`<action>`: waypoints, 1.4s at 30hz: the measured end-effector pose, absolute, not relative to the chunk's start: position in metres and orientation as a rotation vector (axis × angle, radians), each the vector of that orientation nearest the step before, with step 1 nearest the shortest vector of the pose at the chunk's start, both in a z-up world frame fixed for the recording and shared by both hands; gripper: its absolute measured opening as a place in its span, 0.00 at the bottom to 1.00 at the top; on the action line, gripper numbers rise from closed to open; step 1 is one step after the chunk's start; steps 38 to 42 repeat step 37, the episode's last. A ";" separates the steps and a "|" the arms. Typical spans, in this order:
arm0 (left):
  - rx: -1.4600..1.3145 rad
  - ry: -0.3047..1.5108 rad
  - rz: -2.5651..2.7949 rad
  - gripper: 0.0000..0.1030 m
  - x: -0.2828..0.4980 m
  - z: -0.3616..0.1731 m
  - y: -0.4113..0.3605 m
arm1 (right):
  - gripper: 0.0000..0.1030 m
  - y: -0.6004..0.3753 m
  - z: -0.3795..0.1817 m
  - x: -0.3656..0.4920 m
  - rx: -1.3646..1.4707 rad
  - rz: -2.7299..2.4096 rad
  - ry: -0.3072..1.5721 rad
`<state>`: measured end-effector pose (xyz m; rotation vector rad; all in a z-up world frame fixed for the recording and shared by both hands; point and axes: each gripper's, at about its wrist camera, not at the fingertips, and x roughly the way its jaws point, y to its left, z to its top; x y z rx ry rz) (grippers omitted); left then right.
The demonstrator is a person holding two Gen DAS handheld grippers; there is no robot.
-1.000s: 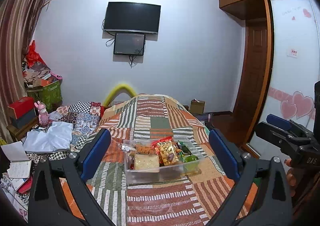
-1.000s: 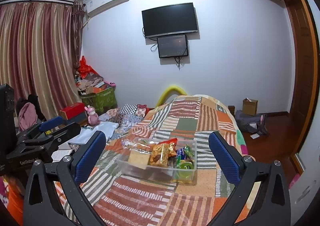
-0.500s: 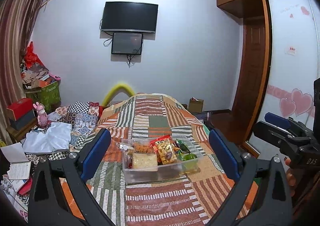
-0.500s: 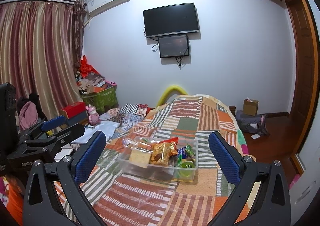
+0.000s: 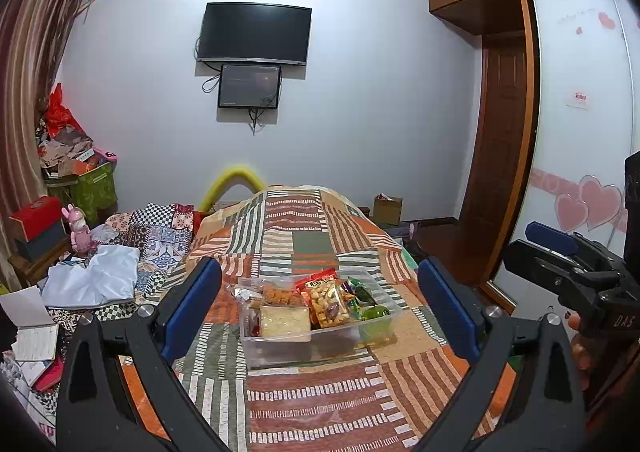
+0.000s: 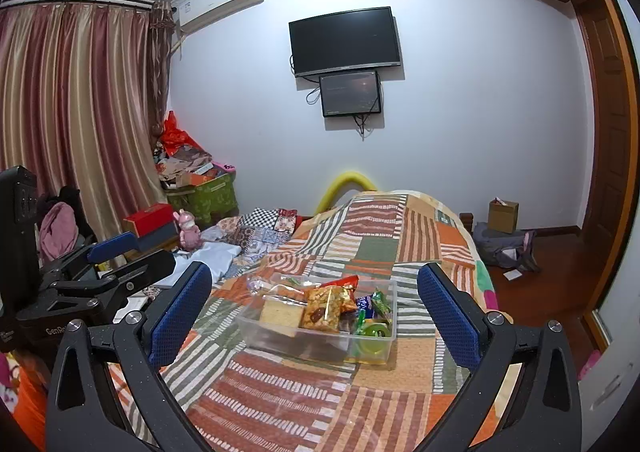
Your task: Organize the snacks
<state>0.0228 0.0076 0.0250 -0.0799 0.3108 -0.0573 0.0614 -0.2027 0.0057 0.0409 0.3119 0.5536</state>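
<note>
Covering most of both views, the bed (image 5: 320,392) carries a striped patchwork quilt and runs lengthwise away from the cameras toward the far wall, where one television (image 5: 254,33) hangs above one smaller screen (image 5: 249,86). One clear plastic bin (image 5: 280,352) sits on the quilt near the middle of the bed, its long axis lying crosswise to the bed's length; in the right wrist view the same bin (image 6: 288,336) appears turned slightly, its near left corner closer to the camera. Inside it the snacks are packed close together: one pale square cake packet (image 5: 285,319) at the front left, one packet of mixed nuts (image 5: 327,302) standing tilted in the middle, one bag of brown biscuits (image 5: 278,295) behind the cake, and one round green item (image 5: 376,312) at the right end; further small wrappers behind these cannot be counted reliably. Left of the bed lie one heap of patterned and white bedding (image 5: 120,264), one pink toy rabbit (image 5: 78,228) and one red box (image 5: 36,211). The left tool (image 5: 318,302) is spread wide and holds nothing, short of the bin. The right tool (image 6: 314,310) is likewise spread wide and empty, also short of the bin. Nothing stands between either tool and the bin.
</note>
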 end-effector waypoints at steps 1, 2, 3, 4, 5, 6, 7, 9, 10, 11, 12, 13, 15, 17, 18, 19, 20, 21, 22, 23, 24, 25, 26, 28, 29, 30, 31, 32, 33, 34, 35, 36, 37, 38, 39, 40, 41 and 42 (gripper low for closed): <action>-0.081 0.311 -0.058 0.97 0.023 0.025 0.008 | 1.00 -0.203 0.006 0.061 0.041 0.554 0.311; -0.080 0.311 -0.058 0.97 0.023 0.025 0.008 | 1.00 -0.203 0.005 0.061 0.041 0.554 0.311; -0.082 0.312 -0.059 0.97 0.023 0.025 0.008 | 1.00 -0.203 0.006 0.060 0.041 0.555 0.310; -0.082 0.312 -0.059 0.97 0.023 0.025 0.008 | 1.00 -0.203 0.006 0.060 0.042 0.555 0.310; -0.082 0.313 -0.059 0.97 0.023 0.024 0.007 | 1.00 -0.203 0.006 0.060 0.042 0.555 0.310; -0.082 0.313 -0.060 0.97 0.023 0.024 0.007 | 1.00 -0.203 0.007 0.060 0.043 0.556 0.311; -0.082 0.313 -0.062 0.97 0.023 0.024 0.007 | 1.00 -0.203 0.006 0.060 0.042 0.556 0.311; -0.083 0.313 -0.063 0.97 0.024 0.024 0.007 | 1.00 -0.203 0.007 0.060 0.043 0.556 0.312; -0.082 0.312 -0.064 0.97 0.024 0.024 0.007 | 1.00 -0.203 0.007 0.060 0.043 0.556 0.312; -0.082 0.312 -0.065 0.97 0.024 0.024 0.006 | 1.00 -0.203 0.007 0.060 0.043 0.556 0.312; -0.082 0.312 -0.066 0.97 0.024 0.023 0.006 | 1.00 -0.203 0.007 0.060 0.042 0.555 0.311; -0.082 0.311 -0.066 0.97 0.023 0.023 0.006 | 1.00 -0.203 0.007 0.060 0.043 0.555 0.311; -0.082 0.310 -0.068 0.97 0.023 0.023 0.005 | 1.00 -0.203 0.006 0.060 0.045 0.555 0.312; -0.083 0.308 -0.069 0.97 0.023 0.024 0.005 | 1.00 -0.203 0.007 0.060 0.045 0.555 0.313; -0.083 0.309 -0.069 0.97 0.023 0.023 0.005 | 1.00 -0.203 0.007 0.060 0.044 0.554 0.313; -0.082 0.310 -0.070 0.97 0.023 0.023 0.005 | 1.00 -0.203 0.006 0.061 0.044 0.555 0.314; -0.081 0.312 -0.072 0.97 0.024 0.023 0.004 | 1.00 -0.203 0.005 0.061 0.045 0.555 0.315; -0.081 0.314 -0.073 0.97 0.024 0.023 0.004 | 1.00 -0.203 0.006 0.060 0.045 0.555 0.316; -0.080 0.314 -0.072 0.97 0.024 0.023 0.003 | 1.00 -0.203 0.005 0.061 0.045 0.555 0.317; -0.078 0.315 -0.072 0.97 0.024 0.023 0.003 | 1.00 -0.203 0.005 0.061 0.045 0.555 0.318; -0.078 0.314 -0.073 0.97 0.024 0.023 0.003 | 1.00 -0.203 0.005 0.061 0.046 0.556 0.318; -0.078 0.315 -0.074 0.97 0.025 0.023 0.002 | 1.00 -0.203 0.005 0.061 0.046 0.555 0.318; -0.079 0.316 -0.075 0.97 0.025 0.023 0.002 | 1.00 -0.203 0.005 0.061 0.045 0.554 0.318; -0.081 0.319 -0.077 0.97 0.025 0.022 0.002 | 1.00 -0.203 0.005 0.062 0.047 0.554 0.321; -0.083 0.321 -0.077 0.98 0.026 0.022 0.003 | 1.00 -0.203 0.004 0.062 0.048 0.554 0.322; -0.085 0.322 -0.077 0.98 0.025 0.022 0.003 | 1.00 -0.202 0.005 0.062 0.048 0.553 0.323; -0.087 0.323 -0.076 0.98 0.026 0.021 0.003 | 1.00 -0.202 0.004 0.062 0.048 0.553 0.324; -0.089 0.324 -0.076 0.98 0.026 0.021 0.003 | 1.00 -0.203 0.003 0.063 0.049 0.553 0.325; -0.092 0.325 -0.078 0.98 0.026 0.020 0.004 | 1.00 -0.203 0.003 0.063 0.049 0.553 0.326; -0.094 0.326 -0.080 0.98 0.027 0.020 0.004 | 1.00 -0.203 0.002 0.063 0.050 0.553 0.327; -0.094 0.328 -0.081 0.98 0.027 0.019 0.004 | 1.00 -0.203 0.002 0.063 0.051 0.553 0.329; -0.093 0.330 -0.081 0.98 0.027 0.019 0.004 | 1.00 -0.202 0.002 0.064 0.051 0.552 0.330; -0.092 0.333 -0.080 0.98 0.027 0.018 0.004 | 1.00 -0.203 0.001 0.064 0.051 0.552 0.332; -0.092 0.333 -0.080 0.98 0.027 0.018 0.004 | 1.00 -0.203 0.001 0.064 0.051 0.552 0.332; -0.092 0.333 -0.080 0.98 0.027 0.018 0.004 | 1.00 -0.203 0.001 0.064 0.051 0.552 0.332; -0.092 0.333 -0.080 0.98 0.027 0.018 0.004 | 1.00 -0.203 0.001 0.064 0.051 0.552 0.332; -0.092 0.333 -0.080 0.98 0.027 0.018 0.004 | 1.00 -0.203 0.001 0.064 0.051 0.552 0.332; -0.092 0.333 -0.080 0.98 0.027 0.018 0.004 | 1.00 -0.203 0.001 0.064 0.051 0.552 0.332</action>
